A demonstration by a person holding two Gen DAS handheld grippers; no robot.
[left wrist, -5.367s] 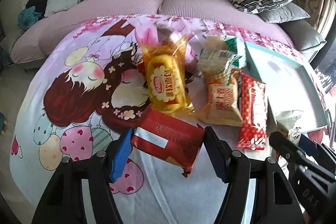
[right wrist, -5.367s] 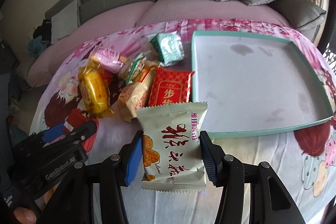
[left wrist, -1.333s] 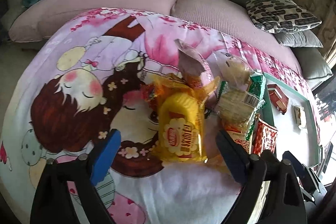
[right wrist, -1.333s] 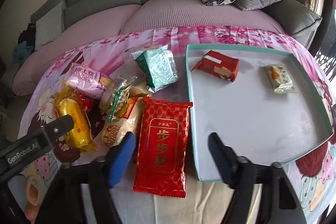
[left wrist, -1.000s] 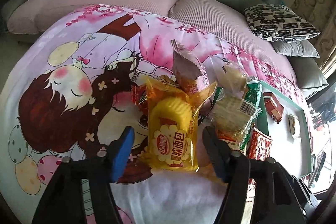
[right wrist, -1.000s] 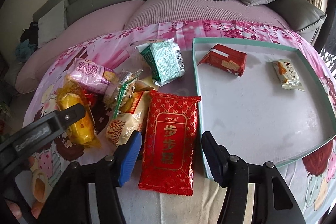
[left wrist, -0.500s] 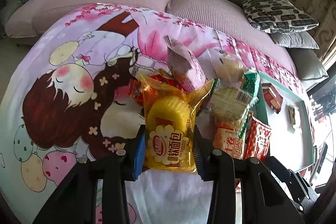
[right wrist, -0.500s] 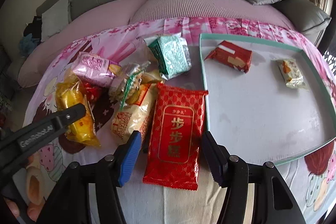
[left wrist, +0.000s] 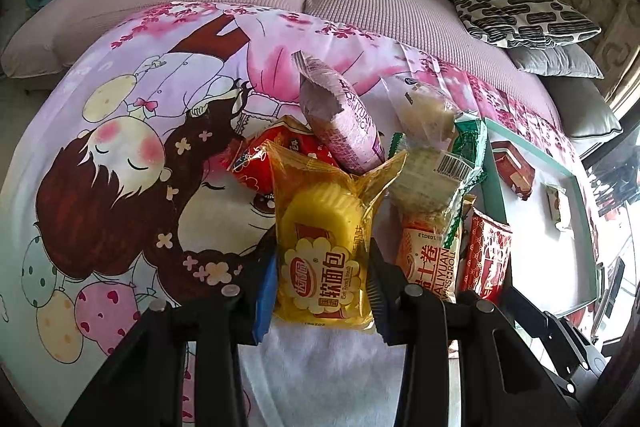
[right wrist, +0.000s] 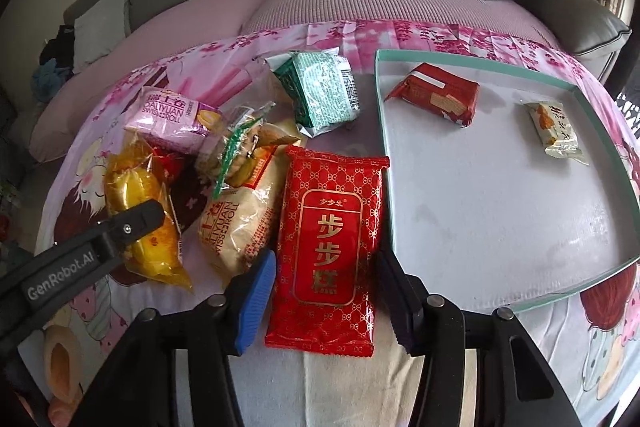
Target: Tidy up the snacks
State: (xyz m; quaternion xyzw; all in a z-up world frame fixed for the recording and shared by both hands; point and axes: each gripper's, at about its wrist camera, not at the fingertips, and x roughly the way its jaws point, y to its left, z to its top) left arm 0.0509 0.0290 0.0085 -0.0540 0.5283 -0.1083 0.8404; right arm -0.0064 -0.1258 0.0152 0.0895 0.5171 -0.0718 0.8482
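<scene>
We see left tool (left wrist: 322, 281) pinching yellow bread pack (left wrist: 324, 247) in the snack pile | right tool (right wrist: 326, 291) closing around red cake pack (right wrist: 330, 247), beside tray (right wrist: 500, 301) holding 2 snacks

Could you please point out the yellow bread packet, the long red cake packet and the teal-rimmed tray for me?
yellow bread packet (left wrist: 320, 259), left wrist view, printed front label.
long red cake packet (right wrist: 330, 247), right wrist view, centre label.
teal-rimmed tray (right wrist: 460, 61), right wrist view, far rim.

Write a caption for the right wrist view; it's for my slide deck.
Right gripper closing around a red snack pack beside the tray, which holds two snacks.
</scene>
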